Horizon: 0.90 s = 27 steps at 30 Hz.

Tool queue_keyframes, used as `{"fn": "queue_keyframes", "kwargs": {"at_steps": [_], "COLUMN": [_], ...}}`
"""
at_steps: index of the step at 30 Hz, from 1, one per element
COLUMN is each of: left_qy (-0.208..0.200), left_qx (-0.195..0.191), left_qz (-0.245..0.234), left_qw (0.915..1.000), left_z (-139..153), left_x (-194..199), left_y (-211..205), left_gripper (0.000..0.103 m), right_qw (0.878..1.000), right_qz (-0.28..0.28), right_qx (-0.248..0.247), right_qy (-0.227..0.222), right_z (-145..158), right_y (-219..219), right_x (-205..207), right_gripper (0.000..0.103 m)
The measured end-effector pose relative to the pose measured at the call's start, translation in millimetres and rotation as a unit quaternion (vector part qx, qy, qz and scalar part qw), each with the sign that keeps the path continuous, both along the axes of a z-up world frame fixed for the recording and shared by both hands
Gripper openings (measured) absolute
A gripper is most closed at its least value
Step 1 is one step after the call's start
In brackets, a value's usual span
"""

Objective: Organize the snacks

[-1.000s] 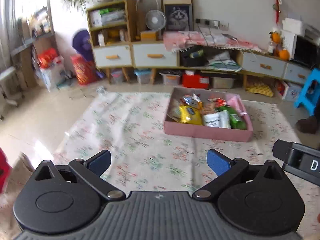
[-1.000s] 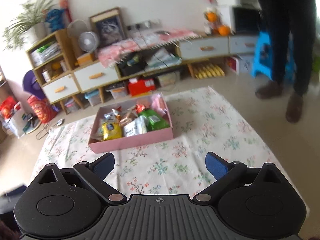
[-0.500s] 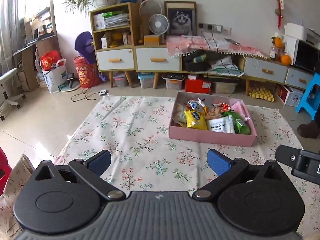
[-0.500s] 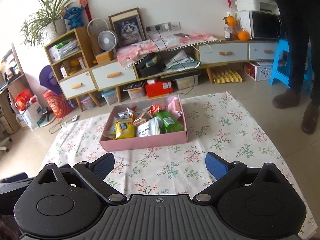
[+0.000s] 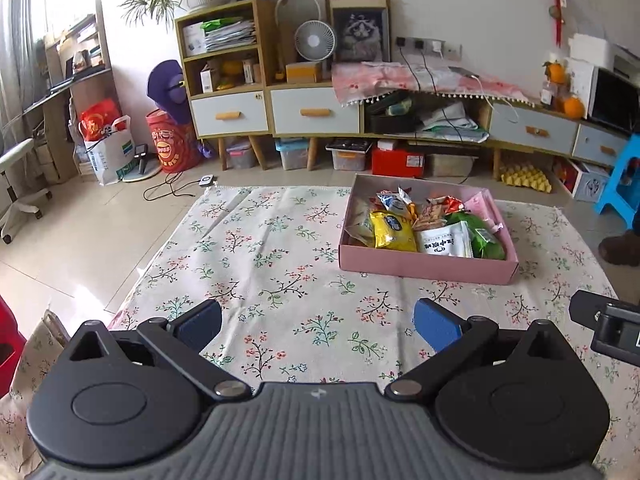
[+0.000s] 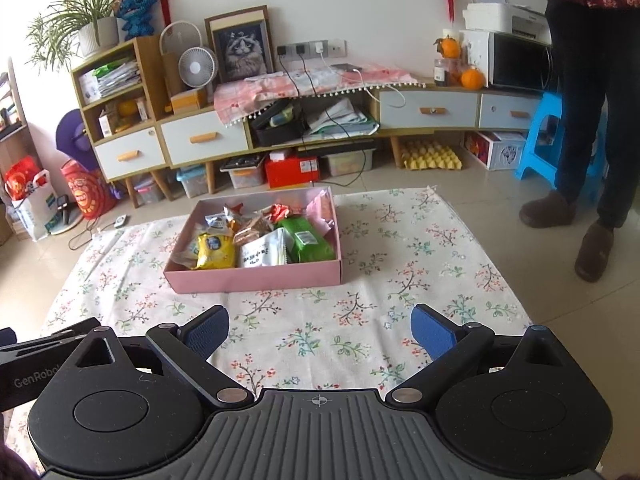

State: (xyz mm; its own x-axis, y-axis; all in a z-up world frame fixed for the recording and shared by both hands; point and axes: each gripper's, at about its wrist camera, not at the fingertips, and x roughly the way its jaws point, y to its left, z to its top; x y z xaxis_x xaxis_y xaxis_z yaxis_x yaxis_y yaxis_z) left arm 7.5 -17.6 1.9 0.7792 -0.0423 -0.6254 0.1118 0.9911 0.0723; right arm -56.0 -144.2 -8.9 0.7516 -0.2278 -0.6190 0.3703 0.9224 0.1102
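A pink box (image 5: 424, 266) (image 6: 256, 276) sits on a floral cloth (image 5: 272, 264) (image 6: 400, 264) spread over the floor. Inside it lie several snack packs: a yellow bag (image 5: 392, 232) (image 6: 214, 250), a white pouch (image 5: 446, 242) (image 6: 262, 254), a green pack (image 5: 486, 236) (image 6: 308, 240) and smaller wrappers at the back. My left gripper (image 5: 318, 326) hovers open above the cloth, well short of the box and to its left. My right gripper (image 6: 320, 330) is open too, nearer than the box, with nothing between its fingers.
A low cabinet (image 5: 316, 114) (image 6: 428, 110) with drawers runs along the far wall, storage bins beneath it. A person's legs (image 6: 580, 120) stand at the right edge of the cloth beside a blue stool (image 6: 540, 136) (image 5: 618, 182). Bags (image 5: 108, 144) crowd the far left floor.
Both views have steadied and dropped slightly, bringing the box nearer. The person's legs have shifted a little. Both grippers stayed open.
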Motion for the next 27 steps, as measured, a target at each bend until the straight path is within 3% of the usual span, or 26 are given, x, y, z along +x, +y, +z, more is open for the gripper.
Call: {"fn": "queue_keyframes", "kwargs": {"at_steps": [27], "left_qy": [0.007], "left_qx": [0.008], "left_qz": [0.003], "left_qw": [0.9999], "left_z": [0.8], "left_x": [1.8], "left_y": [-0.6], "left_gripper": [0.103], "right_qw": [1.0], "right_qz": [0.011], "right_qx": [-0.006], "right_qy": [0.019], "right_z": [-2.5], "right_y": [0.2], "right_x": [7.0], "right_gripper": [0.099]}}
